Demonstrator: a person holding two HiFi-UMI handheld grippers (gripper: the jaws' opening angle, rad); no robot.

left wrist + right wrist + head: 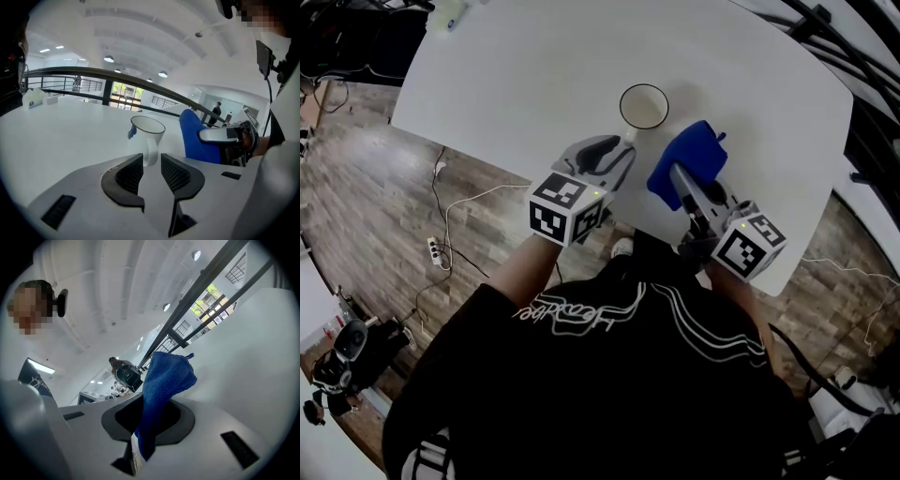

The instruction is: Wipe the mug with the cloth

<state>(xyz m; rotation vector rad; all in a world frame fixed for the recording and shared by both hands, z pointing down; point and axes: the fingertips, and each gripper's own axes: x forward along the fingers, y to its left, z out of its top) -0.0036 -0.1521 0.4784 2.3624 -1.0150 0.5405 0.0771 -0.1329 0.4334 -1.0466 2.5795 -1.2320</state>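
- We are looking at the mug, which is standing upright on the white table, toward the far side of it, with its handle turned toward us.
- We are holding the left gripper just at that handle. In the left gripper view its jaws are standing a little apart, and the handle of the mug is showing at the far end of the gap between their tips. We cannot tell whether either jaw is touching it.
- We are keeping the blue cloth just to the right of the mug, near it but apart from it.
- We are clamping the right gripper on the cloth. In the right gripper view the jaws are pressing together on its lower part, and the rest of the cloth is sticking up beyond them in a bunched fold.
- We are seeing the wooden floor past the table's left edge, with a power strip lying on it.
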